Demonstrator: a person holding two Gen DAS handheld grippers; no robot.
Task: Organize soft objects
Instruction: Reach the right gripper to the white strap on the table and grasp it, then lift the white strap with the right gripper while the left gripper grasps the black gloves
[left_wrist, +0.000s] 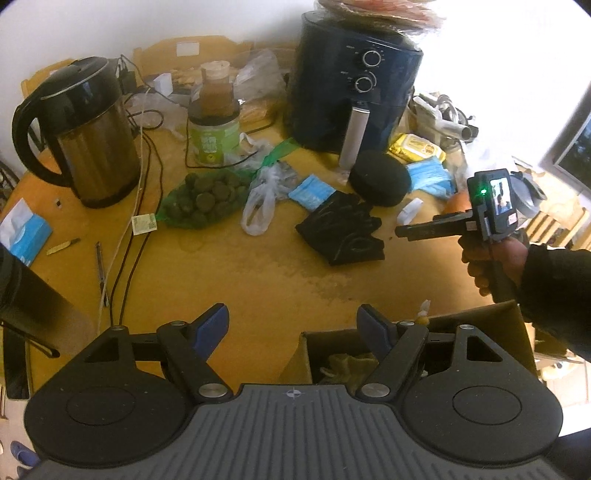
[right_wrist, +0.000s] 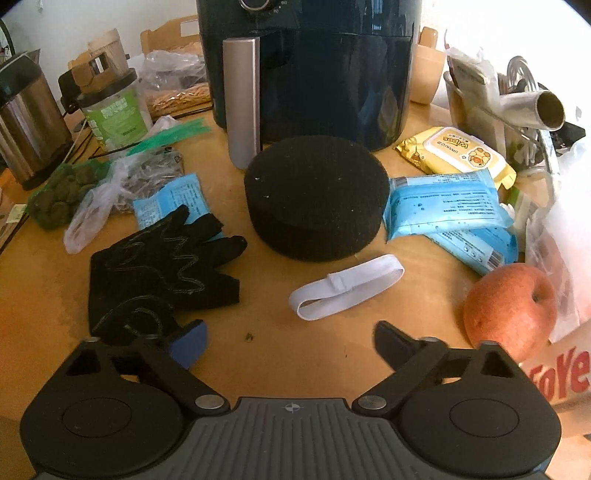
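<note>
Three soft items are still lying out as we're hovering: black gloves (right_wrist: 162, 273), black sponge (right_wrist: 316, 197), white elastic band (right_wrist: 345, 286), left to right. We're holding the left gripper (left_wrist: 291, 325) wide and empty by the cardboard box (left_wrist: 476, 325), something soft seemingly inside; right gripper (right_wrist: 290, 341) wide, empty, nearing the band.

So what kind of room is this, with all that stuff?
Probably a home kitchen or dining table: an electric kettle and an air fryer stand on the cluttered wooden table, and an apple lies nearby.
</note>
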